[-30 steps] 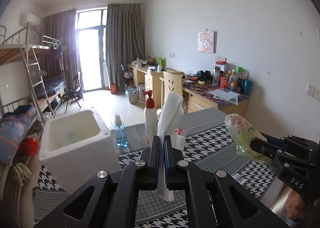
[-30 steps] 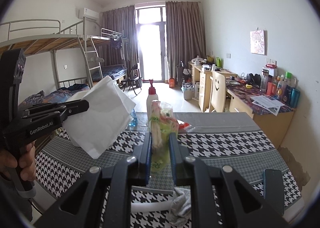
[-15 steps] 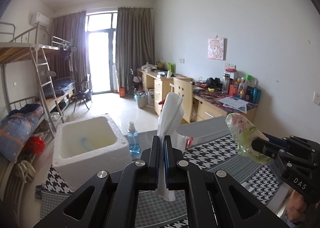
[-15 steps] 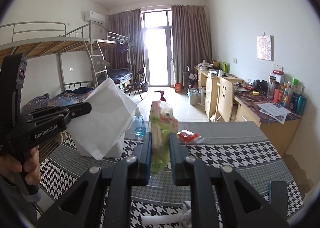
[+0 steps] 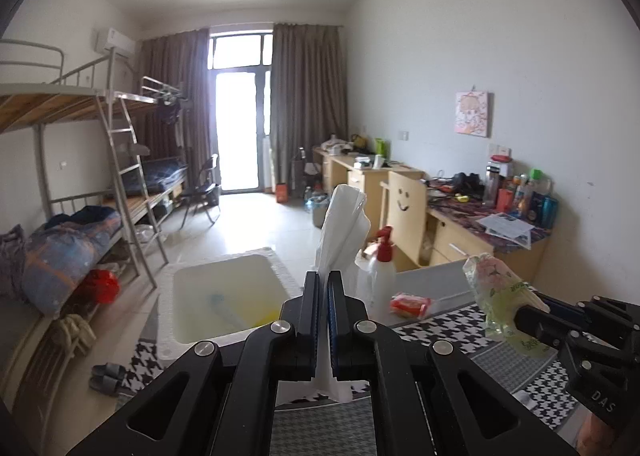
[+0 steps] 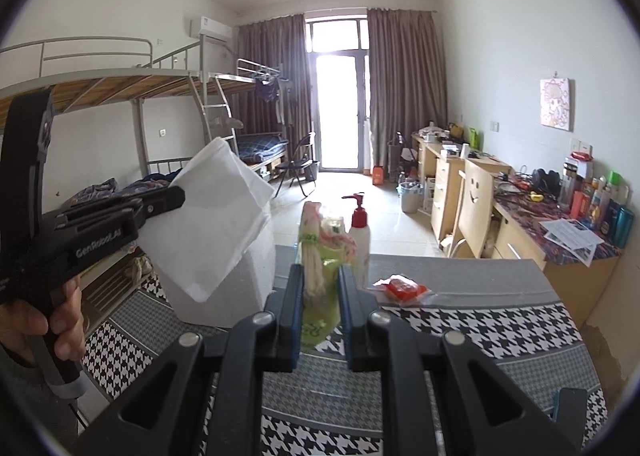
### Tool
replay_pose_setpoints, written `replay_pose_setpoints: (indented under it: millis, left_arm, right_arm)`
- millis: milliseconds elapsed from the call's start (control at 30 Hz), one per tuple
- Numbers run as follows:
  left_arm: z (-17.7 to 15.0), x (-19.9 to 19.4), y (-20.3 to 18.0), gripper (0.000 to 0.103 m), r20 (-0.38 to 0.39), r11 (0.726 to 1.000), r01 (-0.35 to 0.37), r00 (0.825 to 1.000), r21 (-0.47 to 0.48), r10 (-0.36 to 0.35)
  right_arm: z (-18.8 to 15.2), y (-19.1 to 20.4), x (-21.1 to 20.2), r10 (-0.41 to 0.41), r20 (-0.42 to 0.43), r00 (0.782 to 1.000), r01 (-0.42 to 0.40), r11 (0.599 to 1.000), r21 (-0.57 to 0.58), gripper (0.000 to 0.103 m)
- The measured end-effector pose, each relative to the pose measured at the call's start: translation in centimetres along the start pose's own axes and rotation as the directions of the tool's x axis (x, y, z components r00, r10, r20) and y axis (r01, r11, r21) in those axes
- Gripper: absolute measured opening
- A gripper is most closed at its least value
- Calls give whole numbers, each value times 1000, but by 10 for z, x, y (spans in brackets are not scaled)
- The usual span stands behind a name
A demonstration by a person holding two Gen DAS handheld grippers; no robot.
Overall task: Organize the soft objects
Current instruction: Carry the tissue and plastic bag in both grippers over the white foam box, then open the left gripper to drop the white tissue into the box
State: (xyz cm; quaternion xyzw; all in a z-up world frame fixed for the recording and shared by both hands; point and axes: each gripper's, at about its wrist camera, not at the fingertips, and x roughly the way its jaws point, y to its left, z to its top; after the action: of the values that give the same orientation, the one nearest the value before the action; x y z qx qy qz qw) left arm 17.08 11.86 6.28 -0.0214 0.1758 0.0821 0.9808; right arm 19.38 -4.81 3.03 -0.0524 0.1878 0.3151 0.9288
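My left gripper (image 5: 324, 276) is shut on a folded white tissue (image 5: 342, 224) that stands up above its tips. In the right wrist view the same gripper (image 6: 176, 194) holds the tissue (image 6: 212, 224) in the air at left, with a hand on its handle. My right gripper (image 6: 320, 272) is shut on a green floral plastic packet (image 6: 320, 248). From the left wrist view this gripper (image 5: 520, 316) and its packet (image 5: 496, 292) hang at the right. A white foam box (image 5: 224, 296) stands open on the table, below and just left of the tissue.
A red-topped pump bottle (image 6: 360, 232) and a red wrapped packet (image 6: 400, 288) sit at the far side of the houndstooth-covered table (image 6: 480, 328). The foam box (image 6: 248, 288) is partly hidden by the tissue. Bunk beds stand left, desks and a chair right.
Both grippers have risen and swung left with their loads still held. In the left wrist view the foam box and pump bottle slid toward the middle, and the blue bottle went out of sight.
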Motion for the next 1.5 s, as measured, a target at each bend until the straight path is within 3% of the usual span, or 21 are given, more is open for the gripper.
replay_pose_setpoints:
  millis: [500,933,1500]
  left_arm:
    - [12,3,25,4,23,992,-128,991,-22,128]
    - [23,18,48,4,3,981,-192,981,-40,193]
    - [22,62,73,4,-104,979,-200,975,-30,196]
  right_arm:
    - [19,29,28,79,-27,997,-80,996,-51,20]
    - [34,44,44,137,-40,990,-140,987,-82,20]
    - [33,51,54,137,-64,988,-144,984,-106,20]
